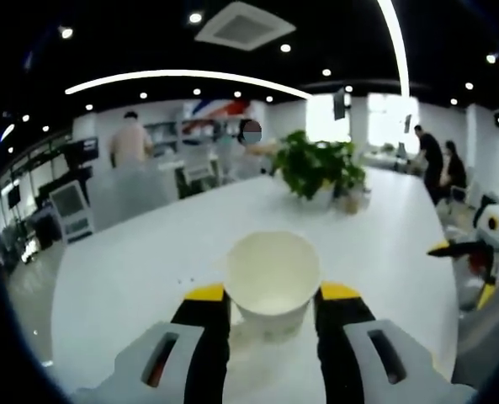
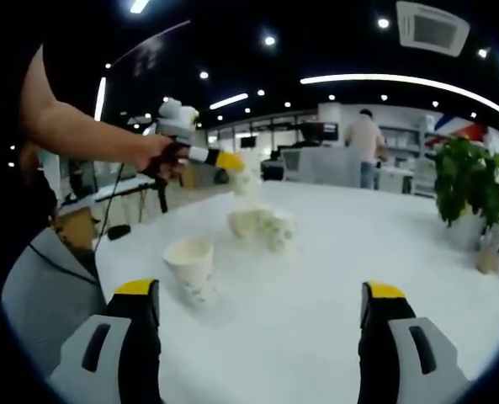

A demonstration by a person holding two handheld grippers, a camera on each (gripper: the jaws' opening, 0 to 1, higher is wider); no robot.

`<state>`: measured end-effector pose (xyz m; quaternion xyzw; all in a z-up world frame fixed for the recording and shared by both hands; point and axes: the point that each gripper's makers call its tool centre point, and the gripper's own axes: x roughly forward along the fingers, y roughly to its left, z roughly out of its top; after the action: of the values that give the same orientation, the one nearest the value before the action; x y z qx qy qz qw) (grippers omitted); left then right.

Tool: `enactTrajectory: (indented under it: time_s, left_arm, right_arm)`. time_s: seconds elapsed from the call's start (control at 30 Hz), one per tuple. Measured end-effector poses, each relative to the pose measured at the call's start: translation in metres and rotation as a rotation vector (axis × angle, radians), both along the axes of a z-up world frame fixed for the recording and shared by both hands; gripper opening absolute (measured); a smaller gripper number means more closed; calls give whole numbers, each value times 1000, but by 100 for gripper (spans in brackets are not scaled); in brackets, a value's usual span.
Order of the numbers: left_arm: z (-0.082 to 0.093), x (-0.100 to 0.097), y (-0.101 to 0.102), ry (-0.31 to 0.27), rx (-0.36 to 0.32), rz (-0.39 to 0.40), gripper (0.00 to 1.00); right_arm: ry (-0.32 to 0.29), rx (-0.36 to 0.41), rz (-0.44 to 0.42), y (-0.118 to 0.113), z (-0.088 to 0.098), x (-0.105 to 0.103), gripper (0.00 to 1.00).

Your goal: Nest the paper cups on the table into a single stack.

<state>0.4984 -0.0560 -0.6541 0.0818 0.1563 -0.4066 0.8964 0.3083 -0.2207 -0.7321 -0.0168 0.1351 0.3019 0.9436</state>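
Note:
A white paper cup point(image 1: 273, 282) sits upright between the jaws of my left gripper point(image 1: 273, 295), which is shut on its sides above the white table point(image 1: 131, 269). In the right gripper view a hand holds that left gripper point(image 2: 224, 160) high over the table with the cup point(image 2: 244, 182) in it. Below it a blurred cluster of paper cups point(image 2: 262, 224) rests on the table. One patterned cup point(image 2: 190, 269) stands upright nearer, left of centre. My right gripper point(image 2: 260, 291) is wide open, with nothing between its jaws. It also shows at the right edge of the left gripper view, the right gripper point(image 1: 476, 252).
A potted plant point(image 1: 316, 164) stands at the far middle of the table, seen also as the plant point(image 2: 468, 181) at the right. A person's arm point(image 2: 81, 130) reaches in from the left. People and desks fill the room beyond.

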Motion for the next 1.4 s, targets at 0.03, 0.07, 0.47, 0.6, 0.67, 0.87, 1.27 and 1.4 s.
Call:
enactTrajectory:
  time_s: [0.03, 0.07, 0.47, 0.6, 0.67, 0.87, 1.27, 1.4]
  left_arm:
    - [1, -2, -1, -1, 1, -3, 38]
    - [1, -3, -1, -2, 2, -6, 38]
    - [8, -16, 0, -28, 14, -46, 37]
    - [11, -20, 0, -28, 7, -50, 36]
    - [12, -23, 0, -30, 6, -55, 36]
    - [17, -34, -3, -33, -4, -77, 36]
    - [24, -55, -6, -43, 22, -96, 37]
    - [24, -64, -10, -43, 28, -115, 37]
  right_arm:
    - [0, -1, 2, 1, 0, -1, 98]
    - [0, 0, 3, 1, 0, -1, 98]
    - [-6, -8, 11, 2, 3, -3, 98]
    - [-5, -8, 15, 3, 3, -3, 99]
    - [-9, -12, 17, 4, 4, -3, 99]
    - [-11, -8, 19, 5, 5, -2, 99]
    - [-13, -7, 20, 6, 6, 0, 98]
    - [-15, -5, 27, 9, 6, 0, 99]
